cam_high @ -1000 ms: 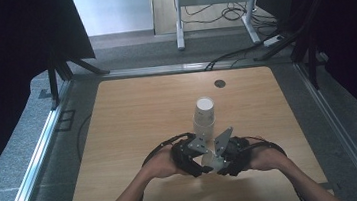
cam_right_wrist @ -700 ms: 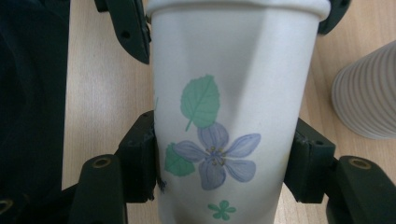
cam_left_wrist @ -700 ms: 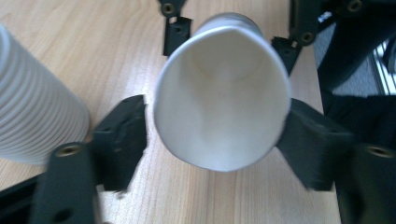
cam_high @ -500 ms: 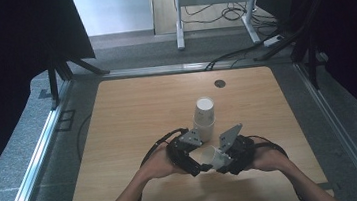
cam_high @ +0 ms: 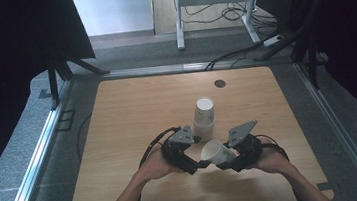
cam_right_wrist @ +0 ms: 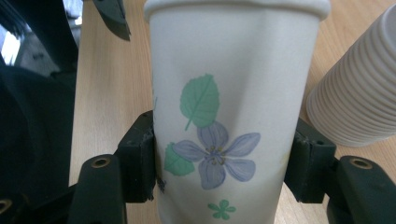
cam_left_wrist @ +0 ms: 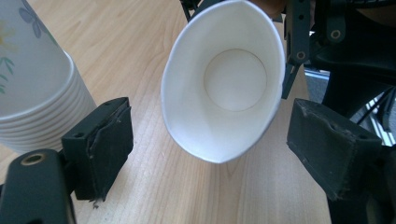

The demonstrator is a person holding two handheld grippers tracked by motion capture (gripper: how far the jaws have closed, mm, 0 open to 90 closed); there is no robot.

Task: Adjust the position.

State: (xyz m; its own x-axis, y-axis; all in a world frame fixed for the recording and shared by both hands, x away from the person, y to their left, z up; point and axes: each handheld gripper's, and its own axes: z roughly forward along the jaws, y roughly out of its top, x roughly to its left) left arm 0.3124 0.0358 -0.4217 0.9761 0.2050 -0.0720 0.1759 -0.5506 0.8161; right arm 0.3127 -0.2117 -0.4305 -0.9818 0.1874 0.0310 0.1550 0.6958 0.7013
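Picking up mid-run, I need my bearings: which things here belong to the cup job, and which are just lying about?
In the job:
- single paper cup, squeezed by the right gripper
- stack of cups standing upside down
- left gripper, jaws just opened, either side of the cup's rim without touching

Lying about:
- round dark disc at the far edge of the table

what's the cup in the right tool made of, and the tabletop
Cup: apparently thin paper, matte white with a printed flower; its wall dents and its mouth is squashed oval under the right tool.
Tabletop: light wood grain, likely laminate or veneer, smooth with low sheen.
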